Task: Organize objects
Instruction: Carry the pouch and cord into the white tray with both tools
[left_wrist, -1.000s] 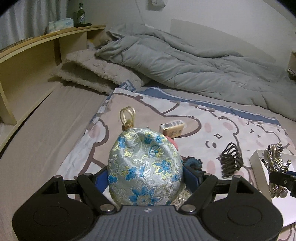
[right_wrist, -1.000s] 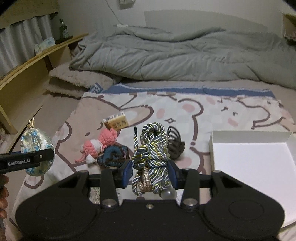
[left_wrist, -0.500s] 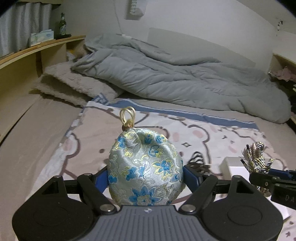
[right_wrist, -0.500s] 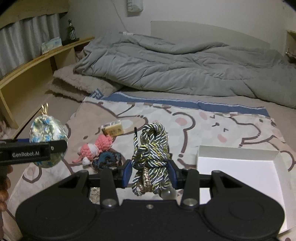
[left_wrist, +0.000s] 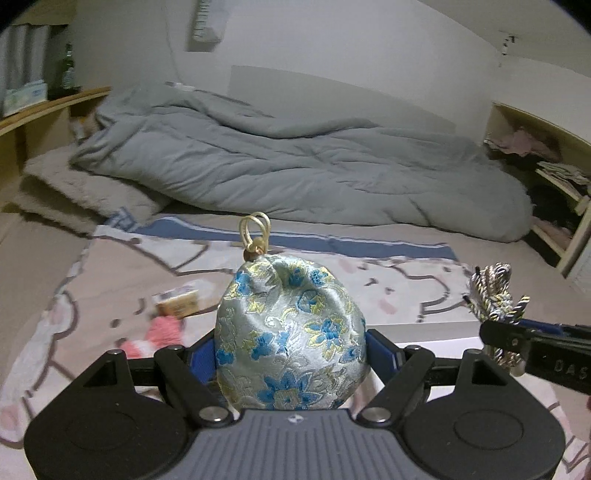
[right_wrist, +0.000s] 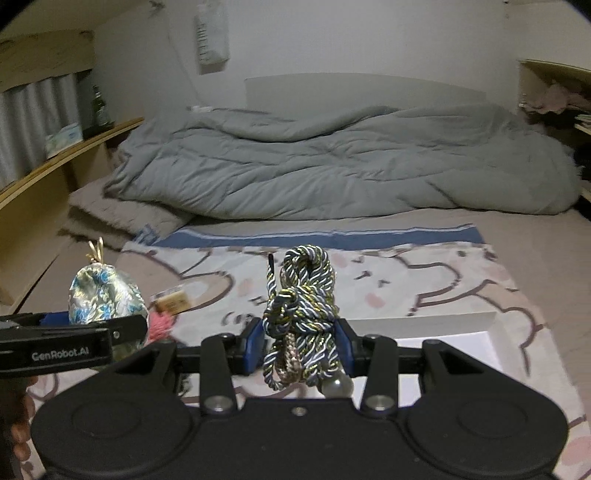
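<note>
A brocade pouch (left_wrist: 290, 339), floral blue and gold, fills the lower centre of the left wrist view, clamped in the left gripper (left_wrist: 290, 356) above a cartoon blanket (left_wrist: 369, 273). In the right wrist view, the right gripper (right_wrist: 300, 345) grasps a braided cord bundle (right_wrist: 301, 314) at centre, a white box (right_wrist: 443, 325) just behind.

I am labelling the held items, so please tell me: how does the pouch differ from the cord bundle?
The pouch is smooth brocade with blue flowers; the cord bundle is twisted rope in navy, white and gold. The pouch is round and full; the cord bundle is narrow and knotted. The pouch has a small loop on top; the cord bundle has a pearl-like bead below. Each is held off the bed, the pouch in the left gripper, the cord bundle in the right gripper.
</note>
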